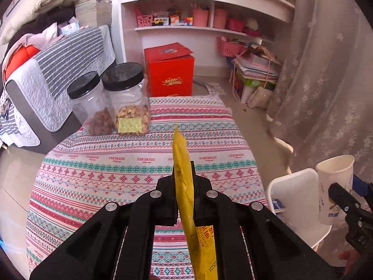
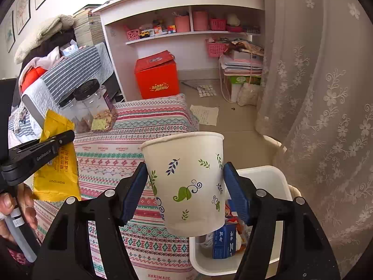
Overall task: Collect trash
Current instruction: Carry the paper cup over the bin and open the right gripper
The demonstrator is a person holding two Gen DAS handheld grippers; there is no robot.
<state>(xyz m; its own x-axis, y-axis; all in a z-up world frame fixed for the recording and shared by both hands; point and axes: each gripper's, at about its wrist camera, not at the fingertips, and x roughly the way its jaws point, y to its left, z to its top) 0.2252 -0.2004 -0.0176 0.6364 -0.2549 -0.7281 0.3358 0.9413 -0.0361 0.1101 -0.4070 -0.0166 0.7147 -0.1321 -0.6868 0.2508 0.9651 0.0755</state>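
Observation:
My left gripper (image 1: 183, 170) is shut on a yellow snack wrapper (image 1: 184, 186), held edge-on above the patterned tablecloth (image 1: 116, 175). The right wrist view shows that wrapper (image 2: 56, 163) at the left, clamped in the left gripper (image 2: 67, 137). My right gripper (image 2: 186, 175) is shut on a white paper cup (image 2: 188, 182) with leaf prints, its blue pads (image 2: 135, 191) pressing both sides. The cup hangs above the near edge of a white trash bin (image 2: 275, 175) beside the table. In the left wrist view the cup (image 1: 333, 186) and bin (image 1: 293, 186) are at the right.
Two clear jars with black lids (image 1: 123, 98) stand at the table's far left corner. A red box (image 1: 170, 72), white shelves (image 1: 198, 23) and stacked papers (image 1: 254, 70) lie beyond. A lace curtain (image 2: 326, 116) hangs right. The bin holds a blue carton (image 2: 223, 242) and scraps. A hand (image 2: 14, 205) grips the left tool.

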